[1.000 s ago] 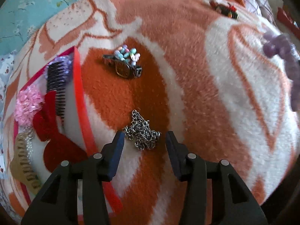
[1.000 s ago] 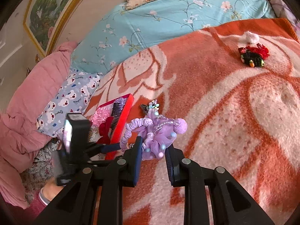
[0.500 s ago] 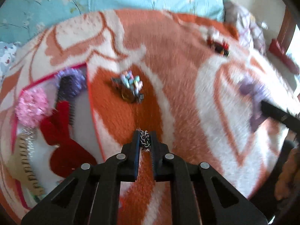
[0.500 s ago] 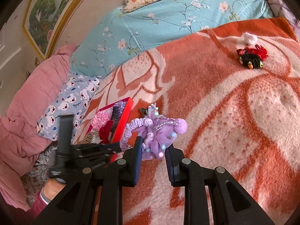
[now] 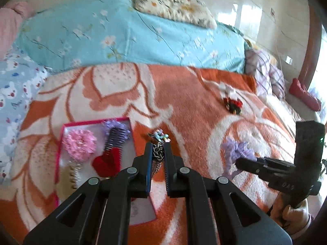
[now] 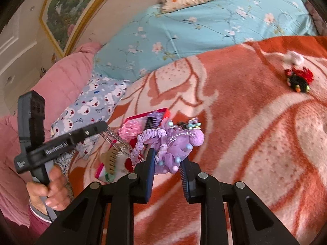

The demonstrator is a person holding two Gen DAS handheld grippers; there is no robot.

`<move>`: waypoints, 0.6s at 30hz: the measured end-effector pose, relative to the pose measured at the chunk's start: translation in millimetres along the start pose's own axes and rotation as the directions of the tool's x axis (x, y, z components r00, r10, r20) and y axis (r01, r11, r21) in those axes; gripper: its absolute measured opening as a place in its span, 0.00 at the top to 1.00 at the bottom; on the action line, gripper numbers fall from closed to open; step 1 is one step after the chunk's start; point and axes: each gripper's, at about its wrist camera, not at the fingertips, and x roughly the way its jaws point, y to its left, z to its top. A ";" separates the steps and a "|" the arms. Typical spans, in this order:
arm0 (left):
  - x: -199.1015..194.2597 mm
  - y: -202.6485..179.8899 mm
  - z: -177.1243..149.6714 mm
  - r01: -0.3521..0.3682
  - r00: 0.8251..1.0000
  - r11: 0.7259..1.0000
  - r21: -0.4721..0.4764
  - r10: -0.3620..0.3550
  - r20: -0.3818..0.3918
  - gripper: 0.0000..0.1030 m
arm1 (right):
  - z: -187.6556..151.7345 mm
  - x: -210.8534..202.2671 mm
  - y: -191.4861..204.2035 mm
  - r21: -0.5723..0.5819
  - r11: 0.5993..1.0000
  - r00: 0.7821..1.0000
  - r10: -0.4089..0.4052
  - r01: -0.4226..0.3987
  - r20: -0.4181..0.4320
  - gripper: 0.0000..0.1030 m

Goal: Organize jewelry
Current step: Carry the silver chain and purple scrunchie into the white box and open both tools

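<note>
Silver chain (image 5: 157,153): limp, slippery, bunched in left tongs (image 5: 157,156), just right of red tray (image 5: 61,143); pinch whole bundle. Purple scrunchie (image 6: 173,149): soft, light, pinched in right tongs (image 6: 166,164)

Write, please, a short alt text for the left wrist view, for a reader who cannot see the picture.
The left claw is shut on a silver chain above an orange and white blanket. To its left lies a red tray with a pink flower and combs; to its right the right claw holds a purple hair ornament.
</note>
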 end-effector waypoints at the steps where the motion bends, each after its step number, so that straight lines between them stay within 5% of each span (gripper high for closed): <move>1: -5.5 4.5 0.6 -0.007 1.000 1.000 -0.007 0.007 0.011 0.92 | 0.6 2.0 4.6 -0.006 1.000 1.000 0.006 -0.006 -0.003 0.78; 18: -47.4 75.8 -33.3 -0.088 0.995 0.985 -0.151 0.094 0.033 0.92 | -1.9 56.0 86.1 -0.118 0.986 0.991 0.105 -0.115 -0.087 0.78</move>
